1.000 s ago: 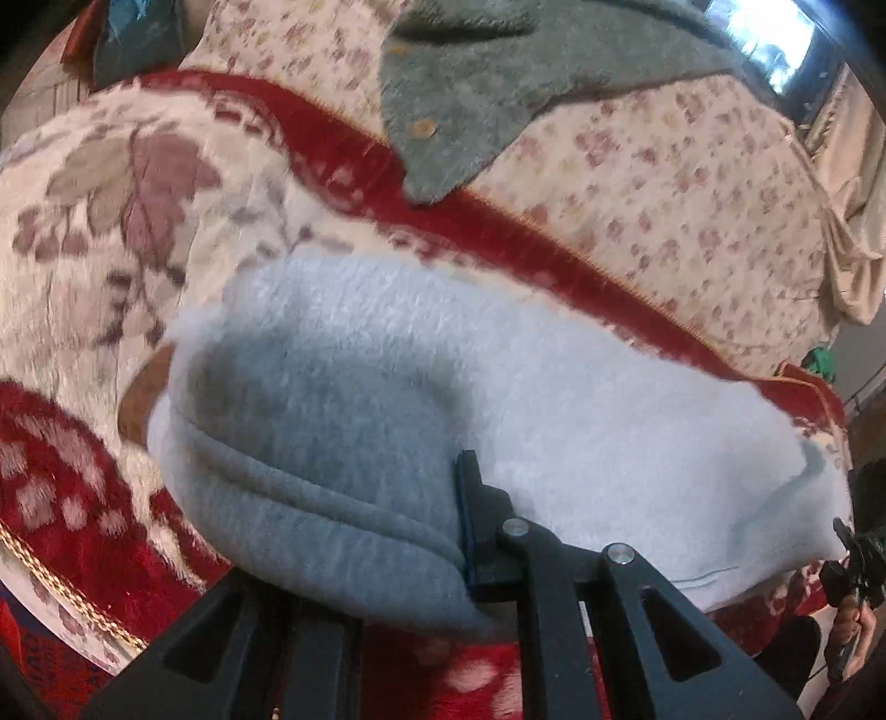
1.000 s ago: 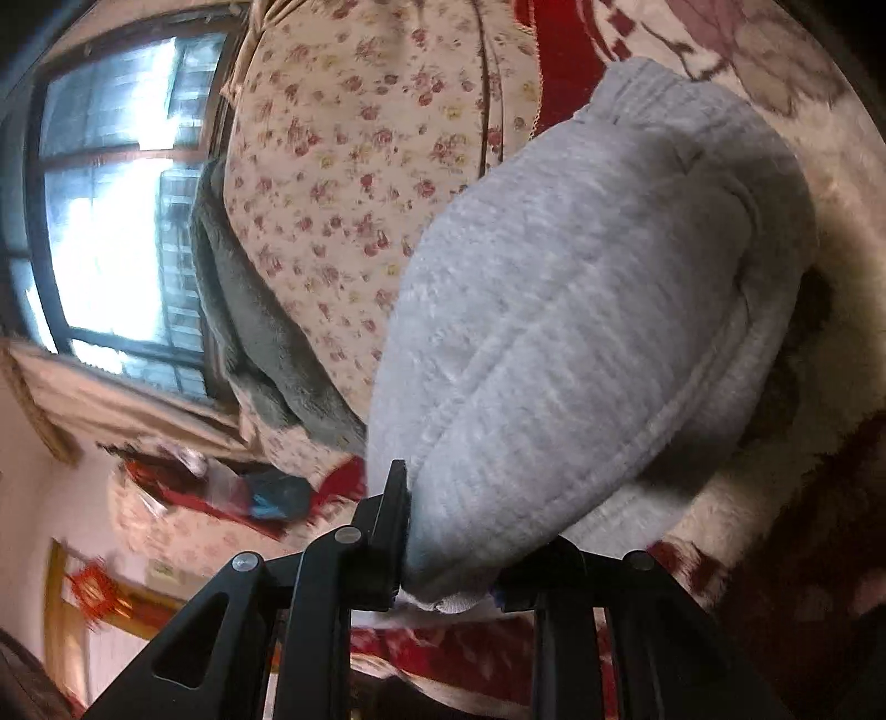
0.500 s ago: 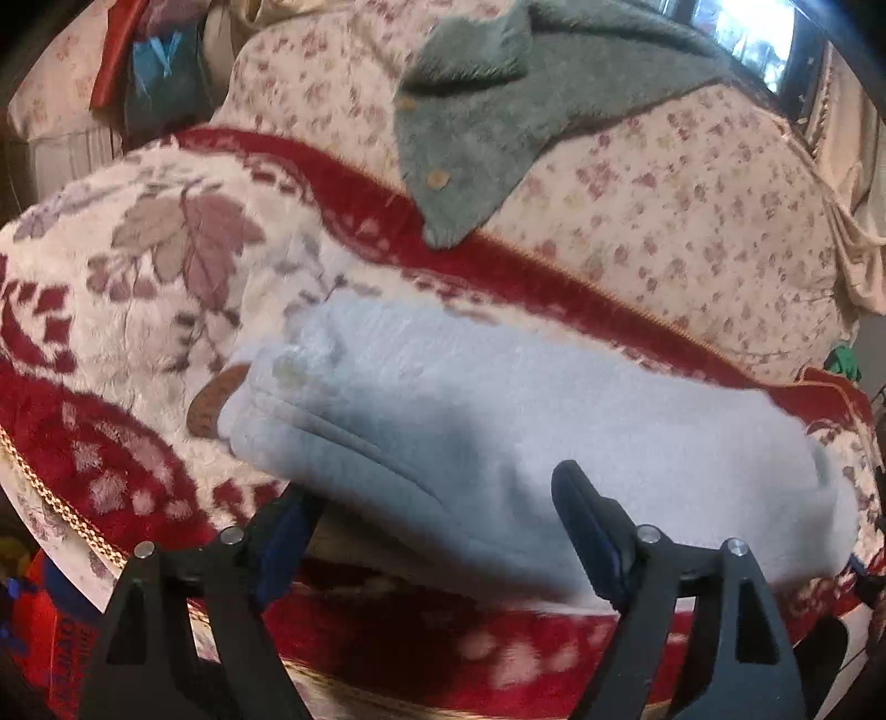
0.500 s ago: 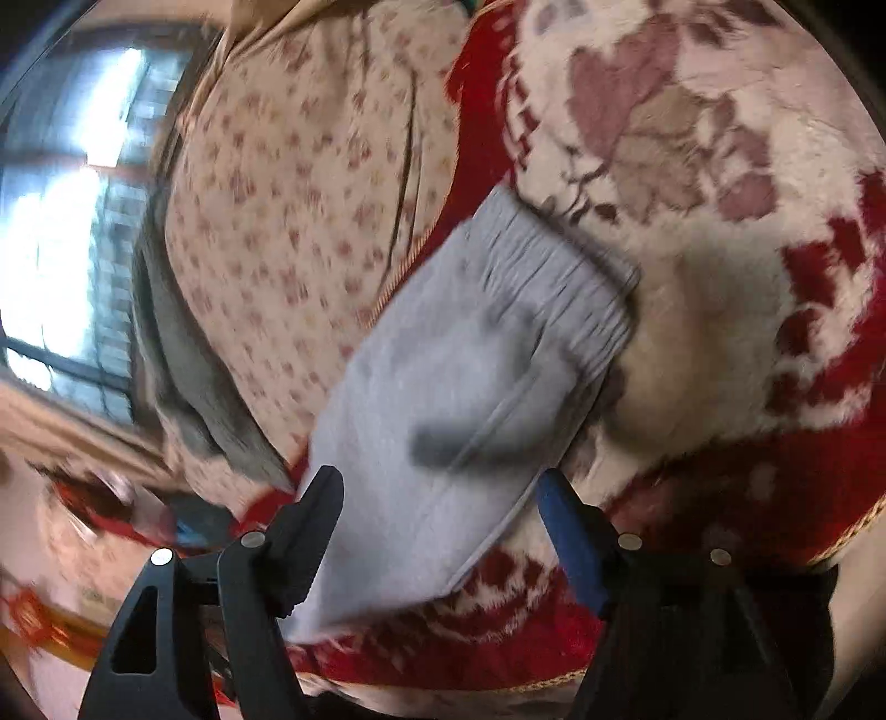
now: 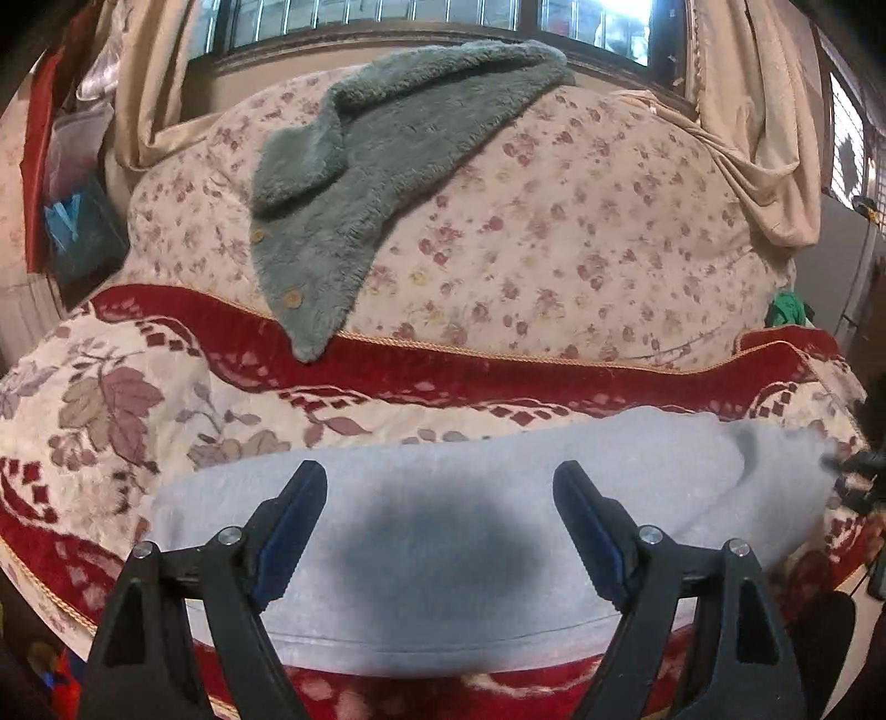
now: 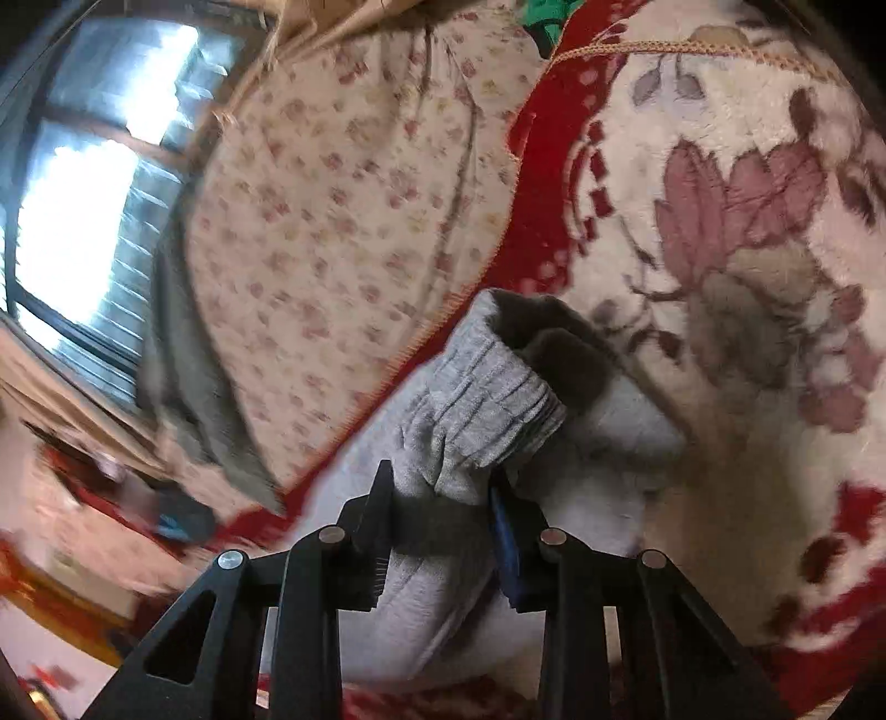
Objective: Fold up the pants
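Note:
The light grey pants (image 5: 637, 459) lie folded in a long band across the red and cream floral blanket (image 5: 111, 399). My left gripper (image 5: 438, 471) hovers over their middle, open, with nothing between its blue pads and its shadow on the cloth. In the right wrist view, the gathered elastic end of the pants (image 6: 493, 387) is bunched up between the fingers of my right gripper (image 6: 440, 487). Its jaws are closing, and both fingers press on the cloth. That end is lifted a little off the blanket (image 6: 747, 221).
A fluffy grey-green cardigan (image 5: 387, 166) lies over a flowered duvet (image 5: 581, 232) behind the blanket. Beige curtains (image 5: 764, 138) and a barred window (image 5: 387, 22) stand at the back. Boxes and clutter (image 5: 77, 210) stand at the far left. The bed's front edge runs just below the pants.
Both grippers let go of the pants and opened. The left one drew back and rose, staying open. The right one pulled back, then closed again on the elastic end.

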